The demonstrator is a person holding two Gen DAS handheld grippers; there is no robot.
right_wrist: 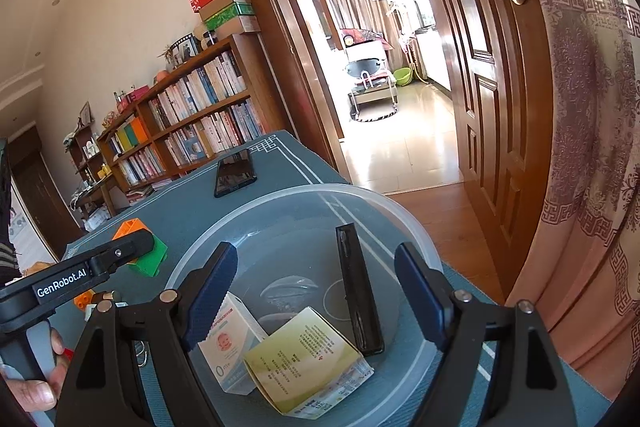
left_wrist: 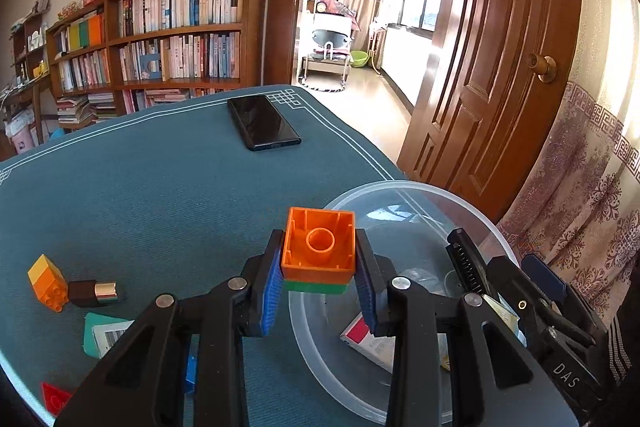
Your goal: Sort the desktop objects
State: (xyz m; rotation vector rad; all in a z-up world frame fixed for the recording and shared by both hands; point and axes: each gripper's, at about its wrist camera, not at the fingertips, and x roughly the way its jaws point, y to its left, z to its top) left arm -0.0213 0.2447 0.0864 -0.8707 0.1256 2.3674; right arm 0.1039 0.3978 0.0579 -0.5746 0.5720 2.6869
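Left gripper point(left_wrist: 320, 281) clamps 1 block stack point(left_wrist: 319, 251) (orange over green); right gripper point(right_wrist: 316, 291) wide.

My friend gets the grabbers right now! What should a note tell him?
Left gripper: shut on the orange-and-green block, at the near rim of the clear bowl.
Right gripper: open, empty, over the bowl.
In the bowl: white box, yellow-green box, black bar.
On the mat: yellow-orange block, brown cylinder, teal box, red piece, phone.
Left to do: sort the held block, then the loose things.
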